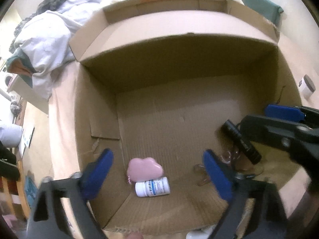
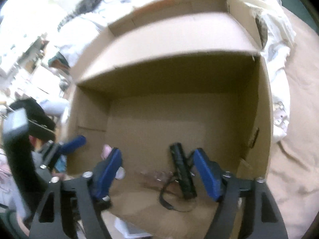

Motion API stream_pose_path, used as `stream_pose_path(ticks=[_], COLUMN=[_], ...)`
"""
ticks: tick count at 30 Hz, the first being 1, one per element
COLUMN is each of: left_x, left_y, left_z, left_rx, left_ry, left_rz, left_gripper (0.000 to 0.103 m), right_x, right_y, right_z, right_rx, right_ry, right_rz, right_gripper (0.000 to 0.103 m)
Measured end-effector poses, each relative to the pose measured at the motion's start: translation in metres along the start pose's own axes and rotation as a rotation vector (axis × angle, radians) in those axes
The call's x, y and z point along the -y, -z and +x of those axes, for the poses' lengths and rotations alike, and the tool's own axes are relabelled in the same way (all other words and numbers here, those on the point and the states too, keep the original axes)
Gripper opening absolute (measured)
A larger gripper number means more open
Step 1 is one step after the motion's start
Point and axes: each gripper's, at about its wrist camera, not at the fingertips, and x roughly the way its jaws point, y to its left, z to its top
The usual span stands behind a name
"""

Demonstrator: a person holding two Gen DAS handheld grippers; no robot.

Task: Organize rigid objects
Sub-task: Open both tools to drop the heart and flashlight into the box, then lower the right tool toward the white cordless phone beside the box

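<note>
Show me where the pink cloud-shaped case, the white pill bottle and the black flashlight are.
pink cloud-shaped case [image 1: 144,169], left wrist view, middle of its top.
white pill bottle [image 1: 152,188], left wrist view, on its label.
black flashlight [image 2: 182,170], right wrist view, middle of its body.

Crumpled white bedding [image 1: 45,45] lay heaped on the beige bedsheet [image 2: 295,139] at the far left. A green cushion [image 1: 257,2] sat at the far right. Wooden furniture [image 1: 12,187] stood beside the bed.
</note>
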Motion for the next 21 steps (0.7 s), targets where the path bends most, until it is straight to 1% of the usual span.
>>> stream_pose_path(ticks=[1, 4, 6, 9, 14, 17, 21], left_x=[0.000, 0.001, 0.001, -0.001, 0.000, -0.001, -0.005], left_y=[0.000, -0.001, -0.001, -0.001, 0.000, 0.001, 0.003], left_z=[-0.001, -0.004, -0.005, -0.007, -0.015, -0.023, -0.041], left_rx=[0.001, 0.002, 0.006, 0.008, 0.019, 0.027, 0.042], left_ry=[0.006, 0.008, 0.005, 0.007, 0.014, 0.043, 0.048], left_rz=[-0.004, -0.007, -0.005, -0.010, -0.015, -0.013, -0.014], left_gripper=[0.103, 0.103, 0.103, 0.103, 0.103, 0.103, 0.103], right_x=[-0.004, -0.012, -0.012, -0.005, 0.006, 0.005, 0.002], right_y=[0.000, 0.001, 0.000, -0.005, -0.006, -0.005, -0.003], right_z=[-0.004, -0.015, -0.021, -0.026, -0.035, -0.040, -0.050], right_rx=[0.023, 0.095, 0.121, 0.146, 0.162, 0.172, 0.197], right_ry=[-0.022, 0.006, 0.007, 0.016, 0.021, 0.019, 0.016], right_rz=[-0.010, -0.062, -0.062, -0.021, 0.026, 0.041, 0.053], right_gripper=[0.103, 0.103, 0.103, 0.103, 0.103, 0.103, 0.103])
